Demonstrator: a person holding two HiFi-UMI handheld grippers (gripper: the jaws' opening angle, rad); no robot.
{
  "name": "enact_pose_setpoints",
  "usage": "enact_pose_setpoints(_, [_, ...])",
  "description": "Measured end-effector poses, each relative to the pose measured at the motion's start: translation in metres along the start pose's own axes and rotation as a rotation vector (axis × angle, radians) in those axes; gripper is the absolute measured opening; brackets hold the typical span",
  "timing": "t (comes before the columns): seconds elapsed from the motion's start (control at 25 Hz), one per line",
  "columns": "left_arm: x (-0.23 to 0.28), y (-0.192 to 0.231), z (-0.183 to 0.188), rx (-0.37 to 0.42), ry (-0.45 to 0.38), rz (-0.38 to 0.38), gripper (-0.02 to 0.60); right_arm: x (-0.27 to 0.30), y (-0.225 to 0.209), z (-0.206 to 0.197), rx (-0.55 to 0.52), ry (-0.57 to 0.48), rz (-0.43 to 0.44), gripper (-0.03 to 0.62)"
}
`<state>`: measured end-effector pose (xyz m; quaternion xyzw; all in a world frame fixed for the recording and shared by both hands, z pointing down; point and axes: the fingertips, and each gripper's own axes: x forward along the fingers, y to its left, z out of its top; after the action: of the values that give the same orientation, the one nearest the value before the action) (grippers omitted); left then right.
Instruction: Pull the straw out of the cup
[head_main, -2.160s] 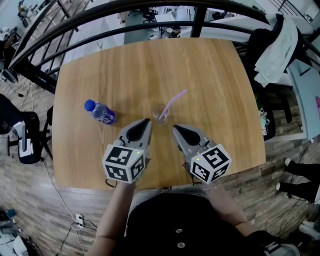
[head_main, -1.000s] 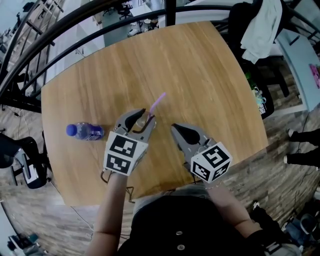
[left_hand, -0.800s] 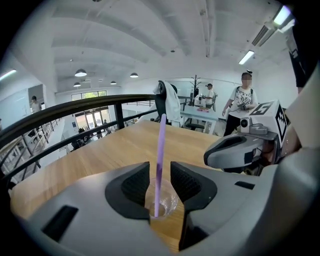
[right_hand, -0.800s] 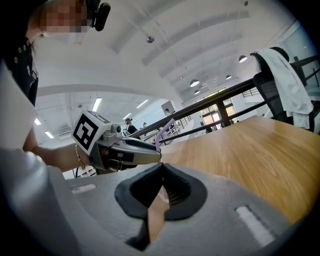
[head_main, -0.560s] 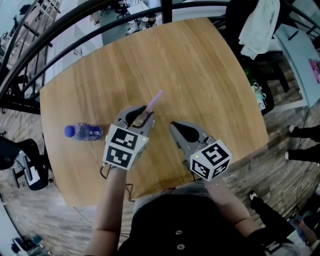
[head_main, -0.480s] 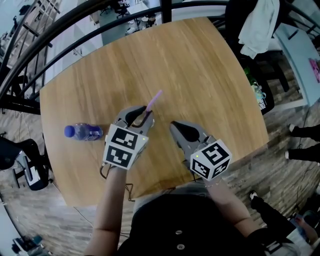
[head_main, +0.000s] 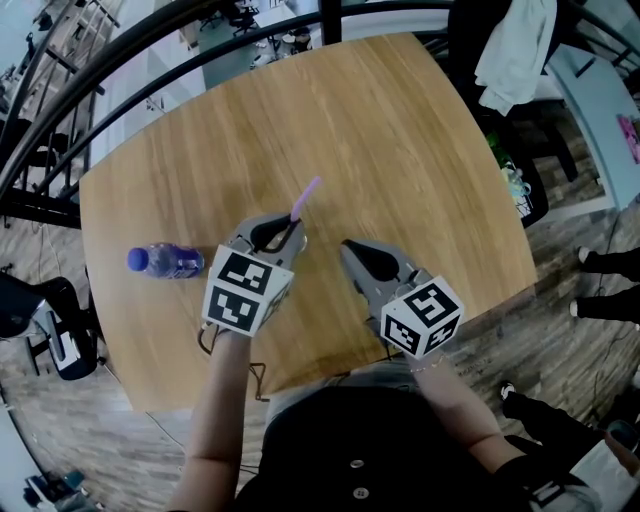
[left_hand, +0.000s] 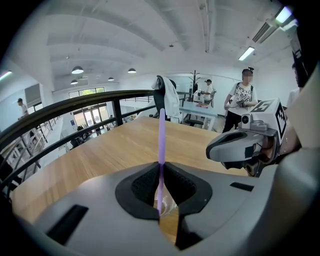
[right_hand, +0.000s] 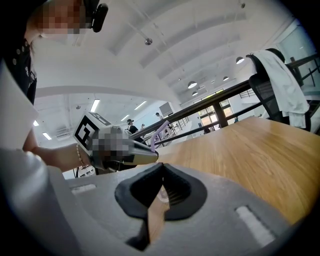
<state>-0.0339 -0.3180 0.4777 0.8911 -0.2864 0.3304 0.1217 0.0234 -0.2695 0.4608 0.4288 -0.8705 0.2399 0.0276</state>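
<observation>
jaws of left gripper (head_main: 291, 233) just closed on straw (head_main: 306, 195); right gripper (head_main: 349, 250) clenched empty; bottle (head_main: 166, 261) nearby.

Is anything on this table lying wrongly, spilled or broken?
Only the bottle stands out: it seems to lie on its side on the table, left of the straw in the head view. Nothing looks spilled or damaged.

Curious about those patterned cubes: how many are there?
2: the left cube rides the left gripper, whose jaws have just been closing on the straw; the right cube rides the right gripper. None seems hidden.
</observation>
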Motion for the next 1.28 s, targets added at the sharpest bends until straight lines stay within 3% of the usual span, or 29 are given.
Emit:
enact_pose_setpoints(0.72, [-0.049,0.003,0.026,-0.074,-0.186,0.045,0.043,-0.005,0.032,0.016,-0.058,-0.01,0.052,-0.002])
enact_pose_setpoints(1.0, [-0.075,0.007,0.035,-0.161,-0.289,0.063,0.043,-0.01,0.042,0.024,-0.081,-0.018,0.069,-0.002])
enact_pose_setpoints(1.28, [-0.101,0.006,0.044,-0.159,-0.378,0.074,0.041,-0.008,0.055,0.035,-0.112,-0.026,0.089,-0.002])
